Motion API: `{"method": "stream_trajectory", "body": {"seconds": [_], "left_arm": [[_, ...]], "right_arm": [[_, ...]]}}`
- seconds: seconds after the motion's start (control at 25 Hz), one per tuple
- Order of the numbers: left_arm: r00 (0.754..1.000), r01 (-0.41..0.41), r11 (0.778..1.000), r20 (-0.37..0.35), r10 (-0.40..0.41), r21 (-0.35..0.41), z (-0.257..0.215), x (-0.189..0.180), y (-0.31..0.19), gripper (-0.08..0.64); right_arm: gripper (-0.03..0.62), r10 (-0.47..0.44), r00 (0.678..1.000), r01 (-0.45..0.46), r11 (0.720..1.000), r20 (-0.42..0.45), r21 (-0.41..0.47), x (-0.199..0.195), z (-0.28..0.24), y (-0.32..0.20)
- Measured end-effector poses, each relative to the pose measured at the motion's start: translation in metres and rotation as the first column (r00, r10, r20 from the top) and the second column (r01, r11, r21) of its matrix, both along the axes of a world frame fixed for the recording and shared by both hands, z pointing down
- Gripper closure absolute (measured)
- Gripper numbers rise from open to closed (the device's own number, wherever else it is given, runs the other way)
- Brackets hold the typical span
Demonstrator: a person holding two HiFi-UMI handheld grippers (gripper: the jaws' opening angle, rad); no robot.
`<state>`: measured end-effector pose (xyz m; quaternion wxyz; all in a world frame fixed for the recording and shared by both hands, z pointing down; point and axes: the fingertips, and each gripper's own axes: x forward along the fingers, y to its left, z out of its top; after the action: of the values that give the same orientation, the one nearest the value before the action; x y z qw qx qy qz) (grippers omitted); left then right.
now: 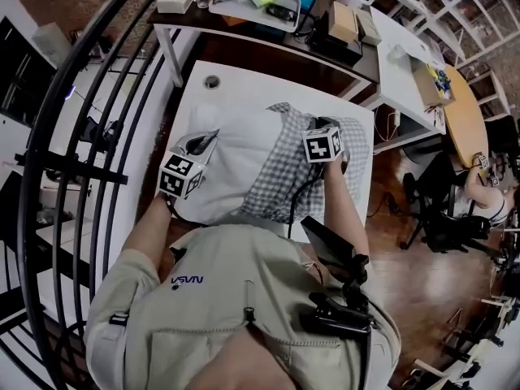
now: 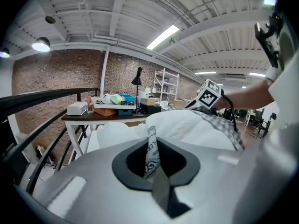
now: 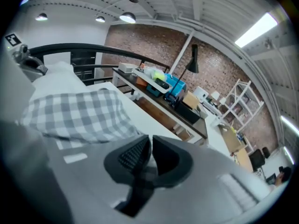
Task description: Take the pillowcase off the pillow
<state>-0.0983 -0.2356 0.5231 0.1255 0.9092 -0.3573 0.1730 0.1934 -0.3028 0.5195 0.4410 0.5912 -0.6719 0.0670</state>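
Left hand-held gripper (image 2: 155, 171) on tag (image 2: 150, 146) of crosswise pillow (image 1: 231, 162), pillowcase (image 1: 291, 171) end rightward.

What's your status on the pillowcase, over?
Left gripper shut on the label of the pillow. Right gripper shut, grip on fabric unclear. Checked pillowcase covers the pillow's right part. No obstruction seen.

The white pillow (image 1: 231, 149), half inside its grey checked pillowcase (image 1: 284, 169), covers nearly all of the white rectangular table (image 1: 260, 84). Only a bare strip at the far end, round the small cable hole (image 1: 212, 80), is free. The black curved metal railing (image 2: 46, 97) stands close at the left. The dark cluttered desk (image 1: 188, 19) closes the far side. At the right, the wooden floor (image 1: 390, 214) is open.
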Motion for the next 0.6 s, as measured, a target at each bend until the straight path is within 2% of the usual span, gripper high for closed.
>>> {"method": "stream_trajectory", "body": {"seconds": [0.12, 0.24, 0.36, 0.48, 0.6], "left_arm": [[0.999, 0.038, 0.998, 0.002, -0.038, 0.048, -0.009, 0.000, -0.001, 0.457], [0.994, 0.096, 0.992, -0.057, -0.091, 0.085, -0.034, -0.009, 0.010, 0.353], [0.989, 0.114, 0.988, -0.106, -0.103, 0.105, -0.058, -0.009, 0.041, 0.348], [0.994, 0.083, 0.991, -0.085, -0.074, 0.106, -0.060, 0.006, 0.074, 0.335], [0.999, 0.049, 0.996, -0.017, -0.048, 0.081, -0.040, 0.019, 0.101, 0.301]], "right_arm": [[0.539, 0.007, 0.998, -0.010, 0.998, 0.059, 0.062, -0.004, -0.018, 0.006], [0.538, -0.001, 0.984, -0.025, 0.989, 0.177, 0.143, -0.017, -0.041, 0.022], [0.538, -0.022, 0.959, -0.034, 0.981, 0.284, 0.191, -0.031, -0.056, 0.053], [0.538, -0.080, 0.936, 0.004, 0.976, 0.343, 0.218, -0.048, -0.065, 0.081], [0.537, -0.149, 0.915, 0.064, 0.971, 0.374, 0.231, -0.069, -0.067, 0.104]]}}
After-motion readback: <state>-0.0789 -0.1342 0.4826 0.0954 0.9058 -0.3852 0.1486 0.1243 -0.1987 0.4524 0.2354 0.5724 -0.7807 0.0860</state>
